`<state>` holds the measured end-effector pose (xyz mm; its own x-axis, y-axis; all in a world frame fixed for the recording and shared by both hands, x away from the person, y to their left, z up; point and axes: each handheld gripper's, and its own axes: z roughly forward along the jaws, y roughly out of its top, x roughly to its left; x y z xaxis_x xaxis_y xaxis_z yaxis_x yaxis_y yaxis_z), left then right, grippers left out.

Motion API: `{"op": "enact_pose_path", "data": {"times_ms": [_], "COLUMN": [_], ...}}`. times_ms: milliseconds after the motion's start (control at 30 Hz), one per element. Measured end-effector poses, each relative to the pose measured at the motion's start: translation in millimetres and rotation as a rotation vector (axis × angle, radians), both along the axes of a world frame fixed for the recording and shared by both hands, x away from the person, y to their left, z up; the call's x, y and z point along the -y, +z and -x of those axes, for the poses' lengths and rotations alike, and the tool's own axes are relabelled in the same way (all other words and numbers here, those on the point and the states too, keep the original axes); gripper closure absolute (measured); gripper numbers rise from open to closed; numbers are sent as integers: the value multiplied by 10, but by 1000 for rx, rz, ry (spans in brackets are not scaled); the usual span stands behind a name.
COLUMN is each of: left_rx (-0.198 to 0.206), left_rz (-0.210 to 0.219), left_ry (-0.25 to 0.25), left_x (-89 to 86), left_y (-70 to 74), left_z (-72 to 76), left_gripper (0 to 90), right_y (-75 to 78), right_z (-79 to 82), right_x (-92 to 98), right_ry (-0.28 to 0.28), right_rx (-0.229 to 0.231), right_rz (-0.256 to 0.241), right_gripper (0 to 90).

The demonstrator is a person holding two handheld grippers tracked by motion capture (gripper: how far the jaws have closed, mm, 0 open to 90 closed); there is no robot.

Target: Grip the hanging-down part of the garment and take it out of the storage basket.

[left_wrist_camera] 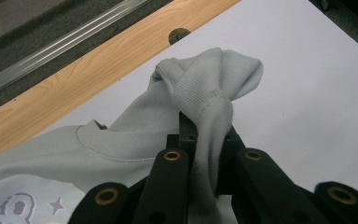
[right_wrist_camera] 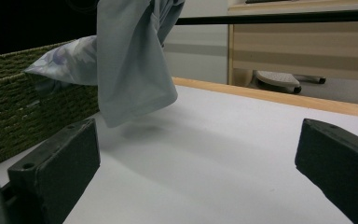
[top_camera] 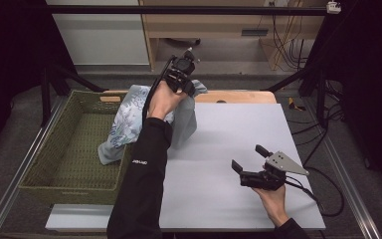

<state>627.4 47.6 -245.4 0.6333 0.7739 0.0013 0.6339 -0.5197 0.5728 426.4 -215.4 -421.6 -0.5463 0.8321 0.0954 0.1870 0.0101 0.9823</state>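
A person lifts a pale grey shirt [top_camera: 181, 124] with the left gripper [top_camera: 181, 77] beside a green woven basket [top_camera: 54, 149], while the right gripper [top_camera: 248, 162] rests on the table.

Going left to right: the basket sits at the table's left edge, and the shirt's printed lower part drapes over its near-side rim. The left gripper, raised above the white table top [top_camera: 229, 139], has its jaws clamped on a bunched ribbed fold of the shirt (likely a cuff or hem), so the cloth hangs down from the jaws, its long axis running roughly vertical with the free end brushing the table. Farther right, the right gripper lies low on the table, well apart from the shirt, jaws spread wide and holding nothing.
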Motion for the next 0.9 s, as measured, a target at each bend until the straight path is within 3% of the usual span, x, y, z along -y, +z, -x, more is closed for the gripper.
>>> {"op": "enact_pose_path", "data": {"times_ms": [467,633,700,900], "left_rx": [4,12,9,13], "left_rz": [1,3,4,-3], "left_ry": [0,2,0,-3], "left_x": [-16,-29,-31,-39], "left_y": [24,34,38,50], "left_z": [21,32,36,43], "left_gripper": [848,848,848,847], "right_y": [24,64,106,164], "right_z": [-61,-137,-172,-277], "right_x": [-2,-59,-146,-293], "right_ry": [8,30,39,51], "right_rx": [-4,14,2,11], "right_rz": [1,5,-28,-10], "right_gripper": [3,3,4,4]}}
